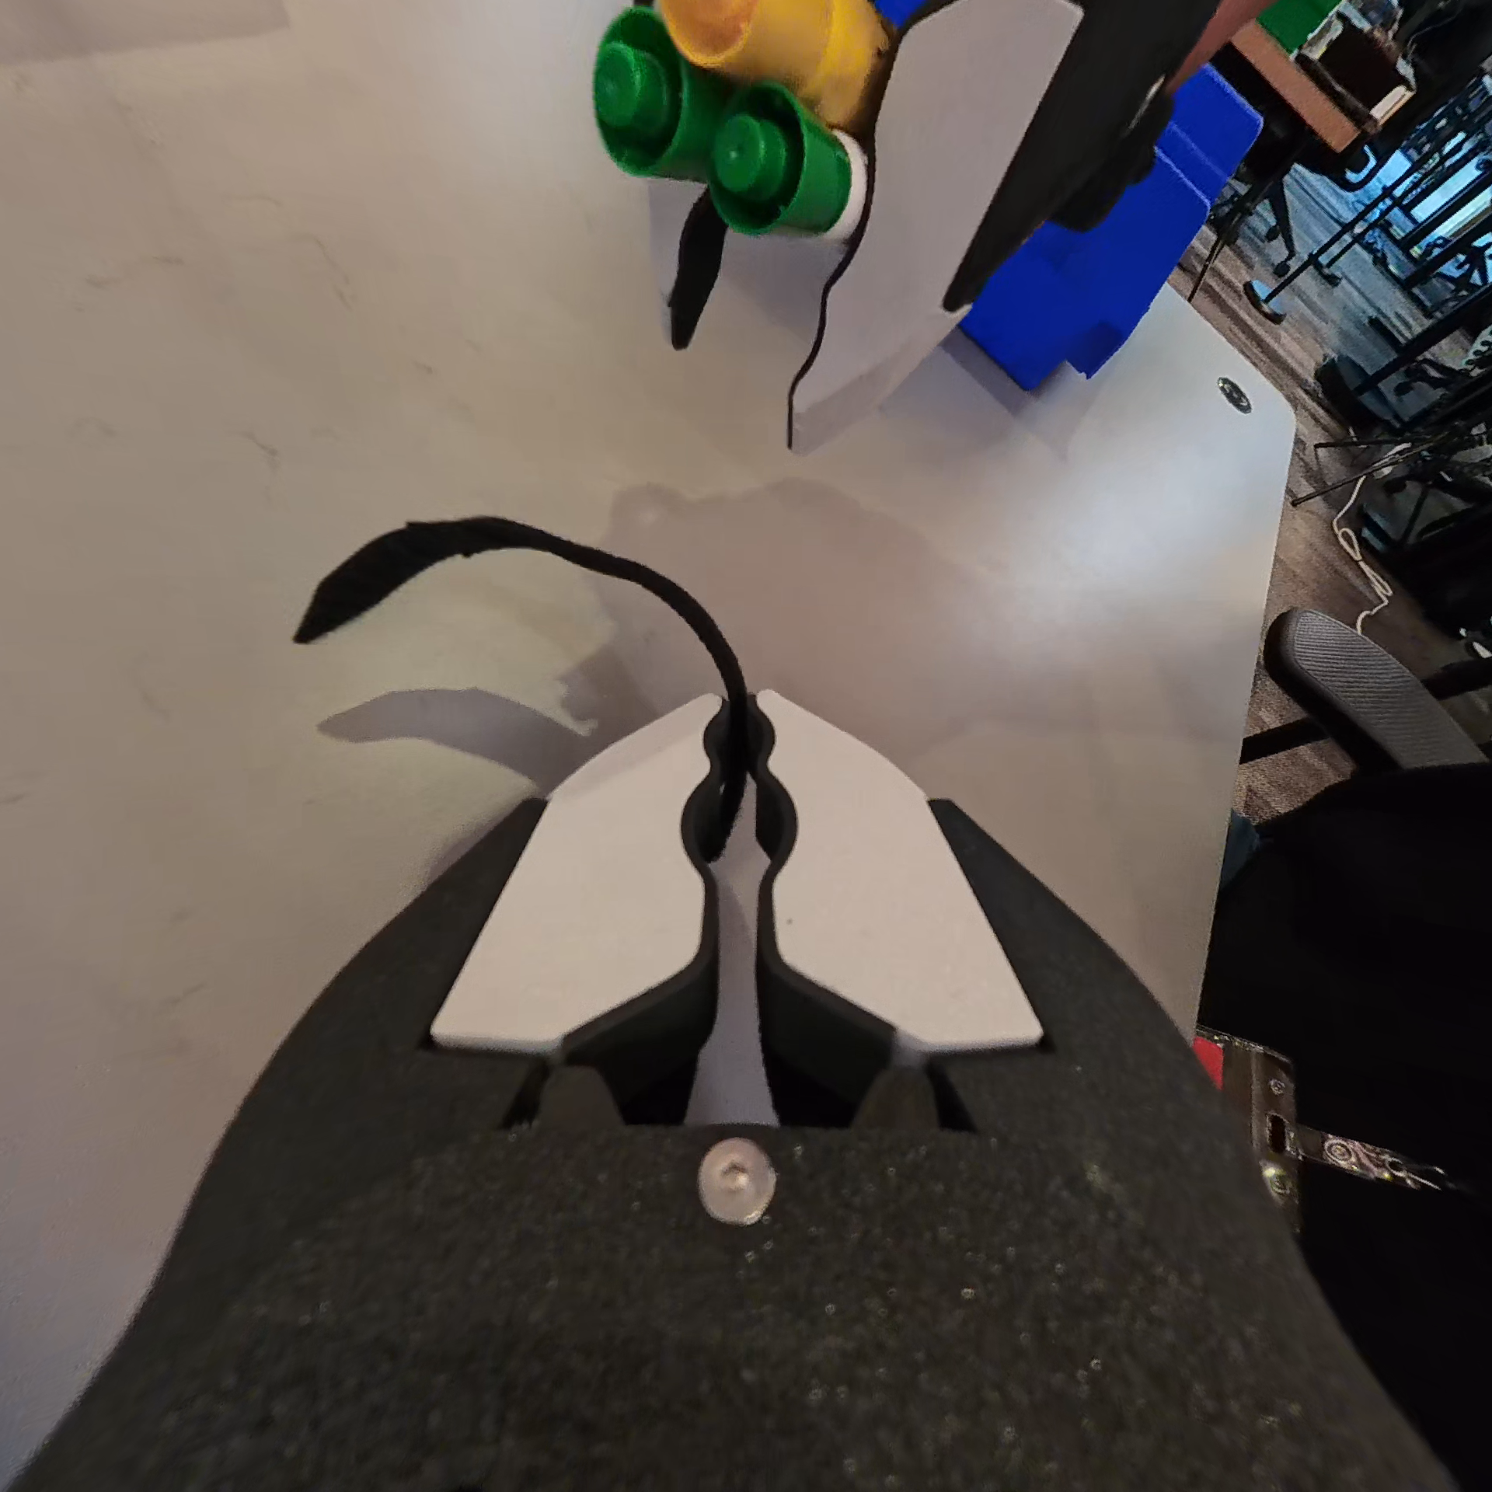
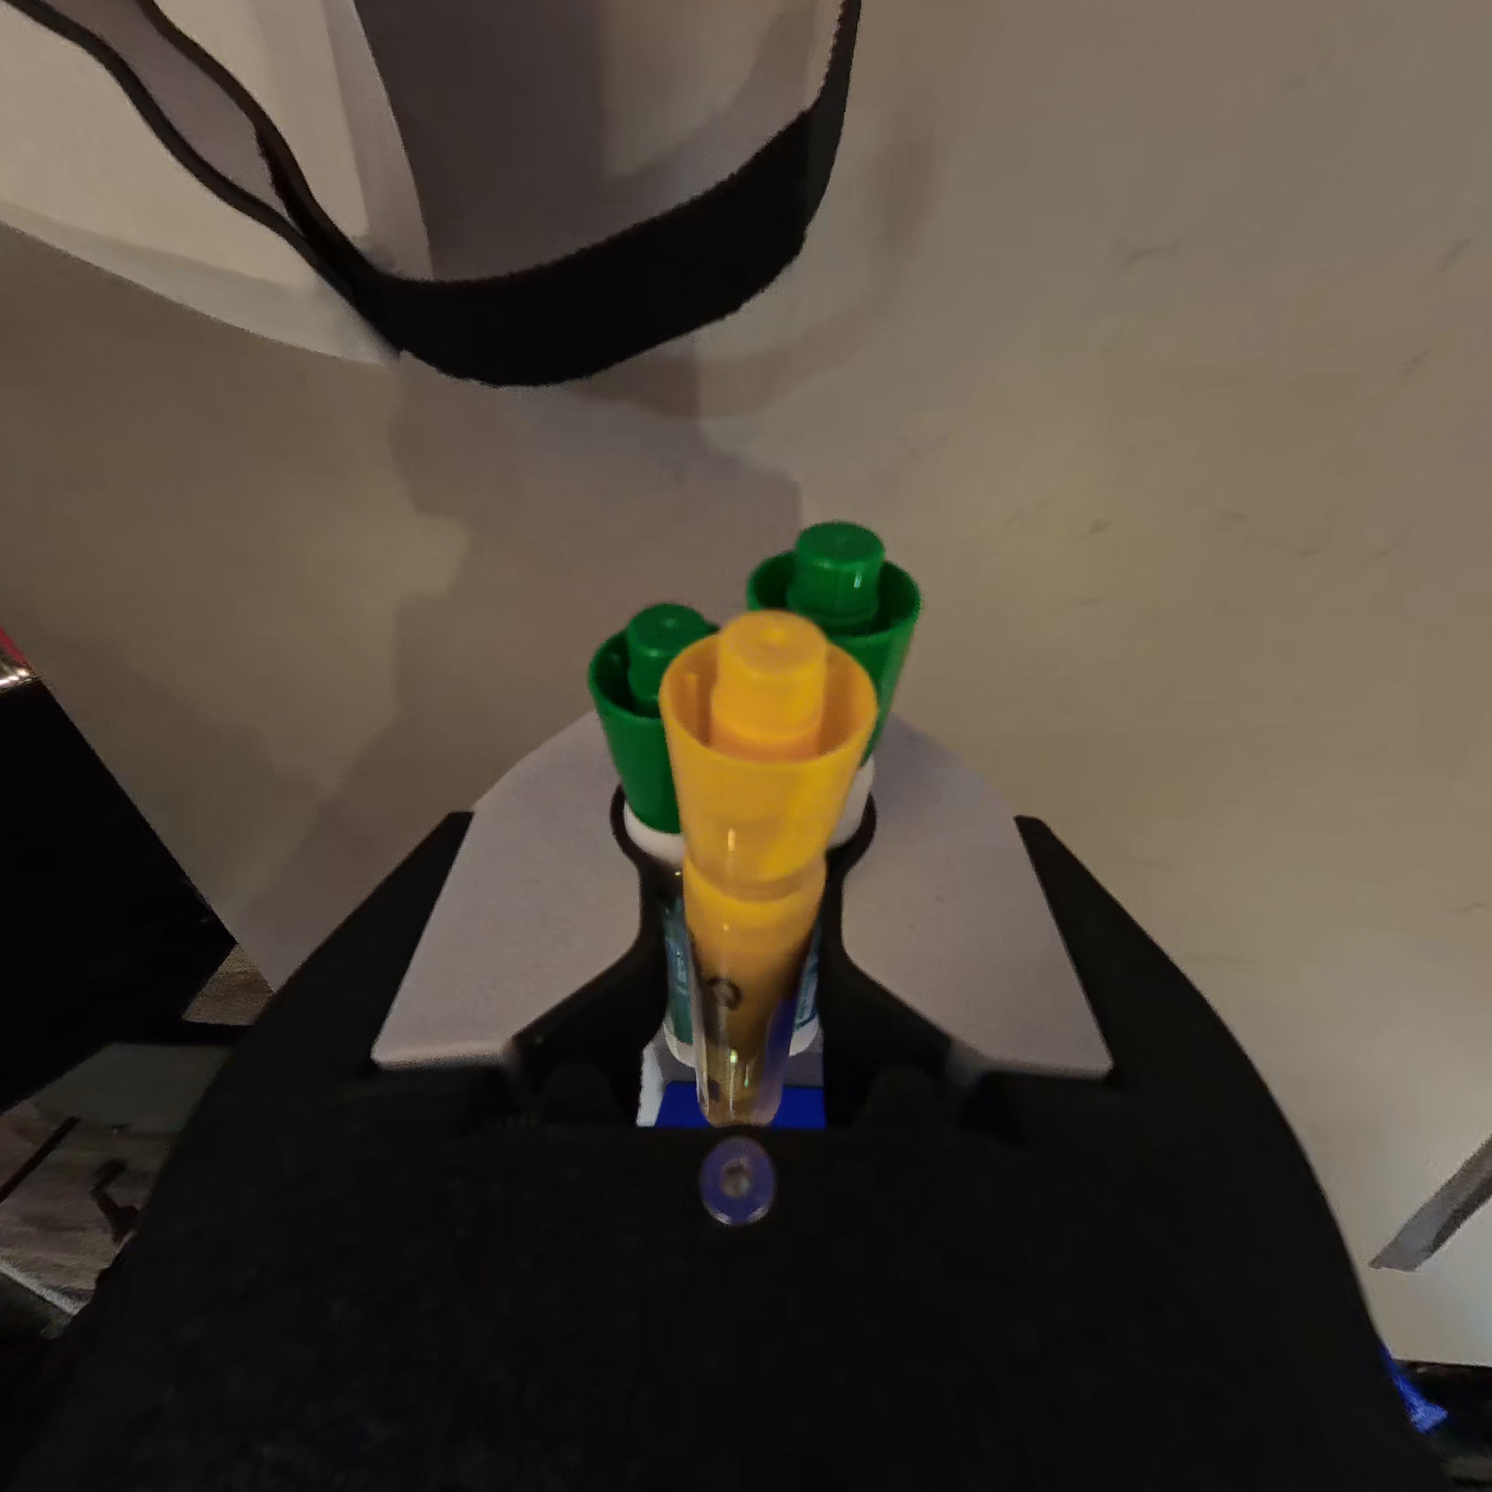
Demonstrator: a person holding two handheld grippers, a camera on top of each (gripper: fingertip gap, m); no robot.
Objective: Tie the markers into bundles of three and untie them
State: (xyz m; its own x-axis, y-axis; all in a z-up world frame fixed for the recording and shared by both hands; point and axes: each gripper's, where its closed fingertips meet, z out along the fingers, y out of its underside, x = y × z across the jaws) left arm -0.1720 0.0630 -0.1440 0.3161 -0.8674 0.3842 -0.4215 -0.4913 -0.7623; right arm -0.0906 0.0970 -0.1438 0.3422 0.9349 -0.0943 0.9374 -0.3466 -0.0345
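Left wrist view shows the left claw [image 1: 739, 710] closed almost fully, its two pale fingers [image 1: 613, 872] pinching one end of a black strap [image 1: 565, 549]. The strap rises from between the tips, bends to the left and ends free in the air above the pale surface [image 1: 202, 363], where its shadow falls. Farther off, at the top, the right claw [image 1: 775, 323] holds three markers [image 1: 727, 121] with their caps toward this camera: two green and one yellow. A second black strip [image 1: 694, 266] hangs just below the green caps. Behind it stand blue bins [image 1: 1130, 266], and at the right edge there is a chair [image 1: 1364, 694] on the floor.

Right wrist view shows the right claw [image 2: 747, 807] partly open, only as wide as the bundle, gripping the markers [image 2: 759, 727] between its fingers [image 2: 928, 928]. The yellow marker [image 2: 767, 718] lies on top, and the two green markers [image 2: 840, 597] lie under it. The markers are in the air above the surface [image 2: 1171, 363]. At the top, the left claw [image 2: 387, 355] is blurred, with the strap [image 2: 581, 323] hanging across below it in a curve. Here the strap shows its flat wide side.
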